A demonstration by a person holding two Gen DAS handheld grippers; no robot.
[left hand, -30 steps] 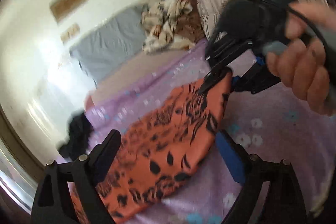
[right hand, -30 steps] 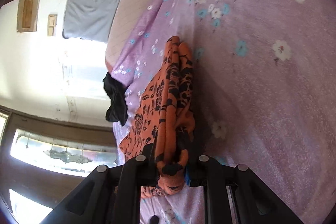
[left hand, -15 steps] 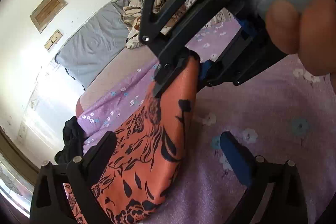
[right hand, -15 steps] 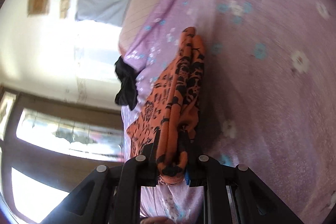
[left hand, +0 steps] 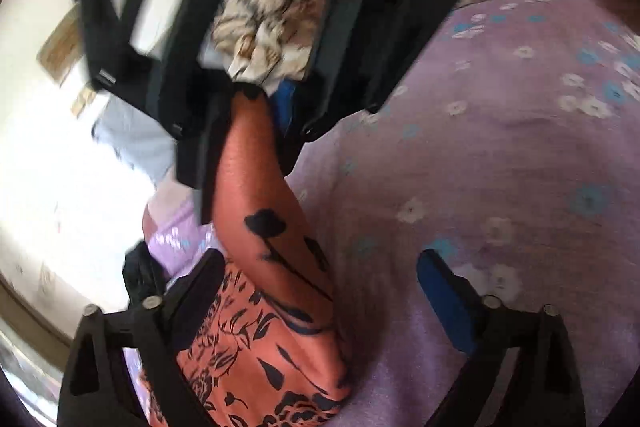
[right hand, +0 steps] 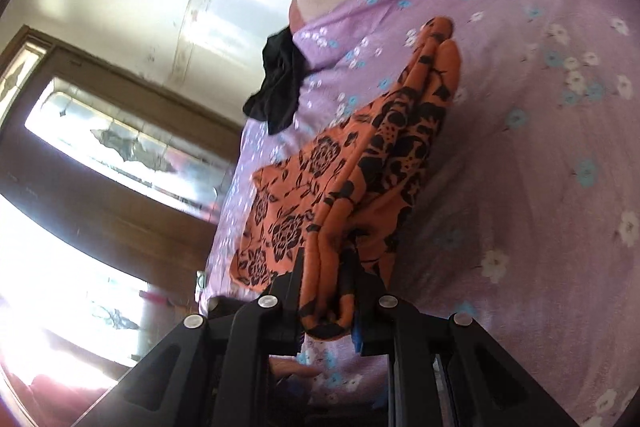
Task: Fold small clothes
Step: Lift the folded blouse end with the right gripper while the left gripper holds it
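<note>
Orange cloth [right hand: 360,163], one piece with black flowers and no readable writing, hangs above the purple bed sheet [right hand: 540,147], pinched in the right gripper [right hand: 324,291]; left gripper [left hand: 320,291] jaws, just closing, straddle it unpressed.

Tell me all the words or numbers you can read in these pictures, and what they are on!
None: no word, label or number can be read in either view.
The orange cloth carries only black flowers, no letters.
The purple sheet has only small flower prints.
The framed pieces on the wall are too blurred to tell if they bear text.
</note>
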